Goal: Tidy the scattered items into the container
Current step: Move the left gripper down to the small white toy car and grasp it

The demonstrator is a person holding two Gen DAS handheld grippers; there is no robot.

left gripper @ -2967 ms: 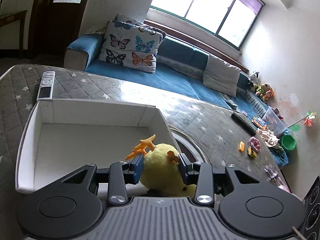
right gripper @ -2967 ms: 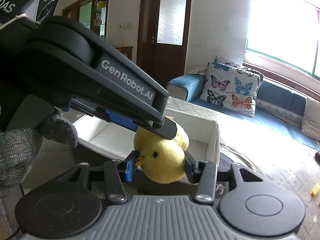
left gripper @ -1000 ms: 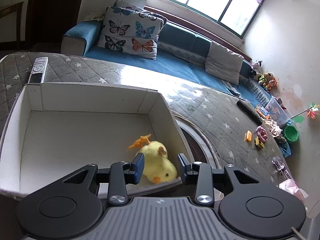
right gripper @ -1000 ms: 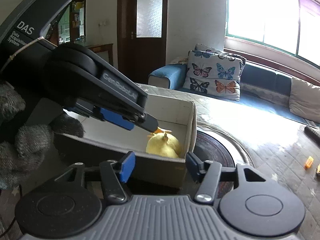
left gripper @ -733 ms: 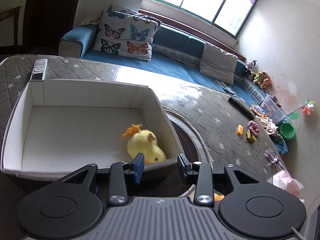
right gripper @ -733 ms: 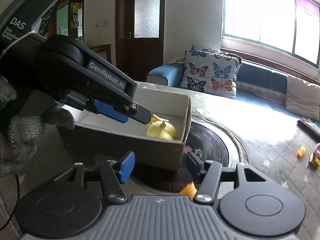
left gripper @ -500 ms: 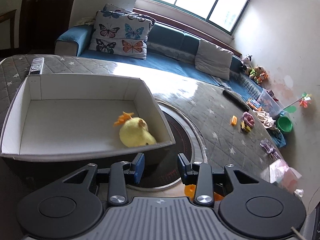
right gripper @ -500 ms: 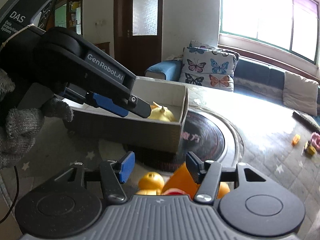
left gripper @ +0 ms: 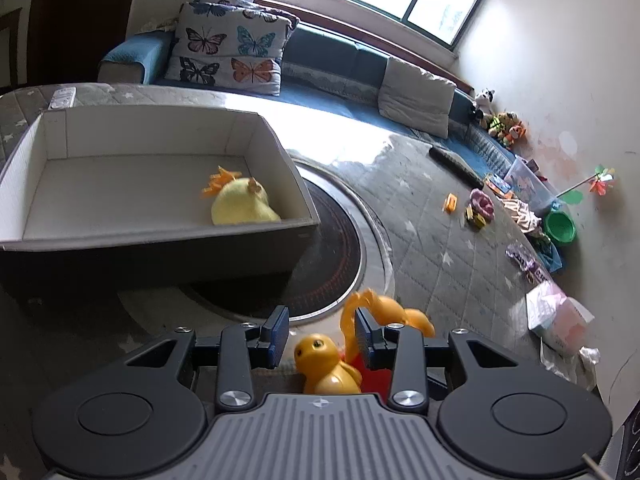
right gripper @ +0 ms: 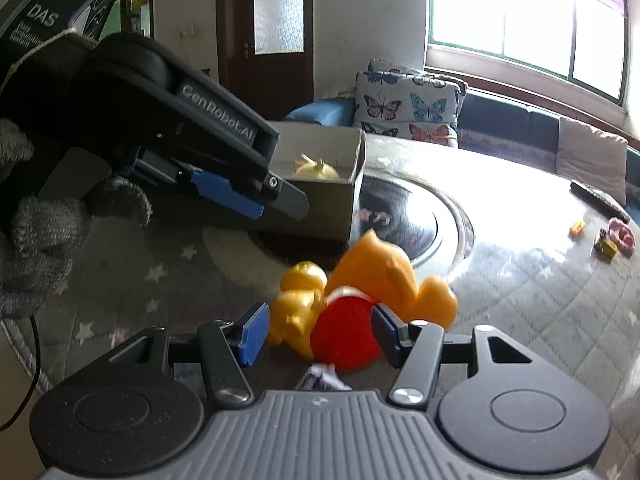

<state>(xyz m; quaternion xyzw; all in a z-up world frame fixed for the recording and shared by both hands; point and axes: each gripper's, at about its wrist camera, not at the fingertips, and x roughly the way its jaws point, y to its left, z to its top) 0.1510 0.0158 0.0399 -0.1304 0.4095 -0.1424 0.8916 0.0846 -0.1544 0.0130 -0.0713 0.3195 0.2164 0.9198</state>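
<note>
Left wrist: plush chick [left gripper: 243, 208] now in box [left gripper: 160, 236]; both grippers' fingers spread, now over orange dinosaur toy [left gripper: 326, 364].

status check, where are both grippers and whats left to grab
Left gripper and right gripper open over the orange toy, not gripped. Yellow plush chick in the box. Nothing blocking.
</note>
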